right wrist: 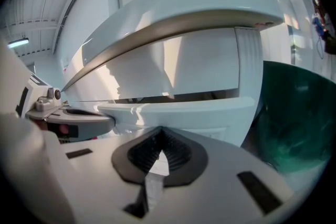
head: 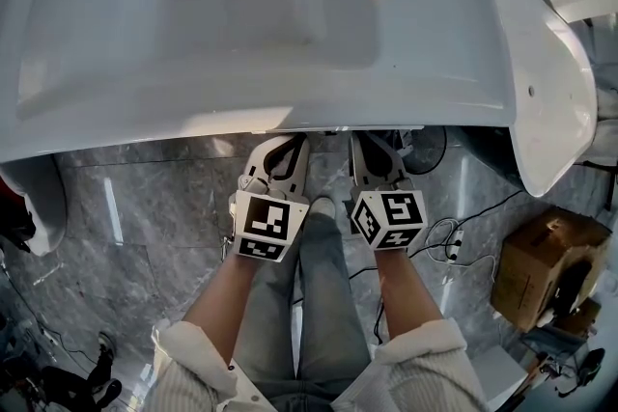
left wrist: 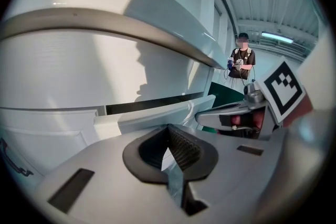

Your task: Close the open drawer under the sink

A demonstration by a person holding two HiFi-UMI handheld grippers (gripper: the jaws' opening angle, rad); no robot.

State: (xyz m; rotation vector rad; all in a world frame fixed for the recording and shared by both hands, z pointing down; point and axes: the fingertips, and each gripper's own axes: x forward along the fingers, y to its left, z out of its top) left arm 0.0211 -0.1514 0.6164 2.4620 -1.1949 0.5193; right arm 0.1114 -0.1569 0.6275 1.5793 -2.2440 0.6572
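Note:
From the head view the white sink [head: 251,63] hides the drawer beneath it. My left gripper [head: 283,148] and right gripper [head: 375,148] are side by side with their tips under the sink's front edge. In the left gripper view the white drawer front [left wrist: 149,115] stands slightly out from the cabinet, with a dark gap [left wrist: 152,103] above it. My left gripper [left wrist: 168,131] is shut and empty, its tip close to the drawer front; contact is unclear. The right gripper view shows the same drawer front [right wrist: 178,108] just ahead of my shut, empty right gripper [right wrist: 160,132].
A white toilet [head: 546,82] stands right of the sink, with a cardboard box [head: 541,270] and loose cables [head: 454,236] on the marble floor. Another white fixture [head: 39,203] is at the left. A person [left wrist: 241,60] stands far behind. A green surface [right wrist: 296,118] lies right of the cabinet.

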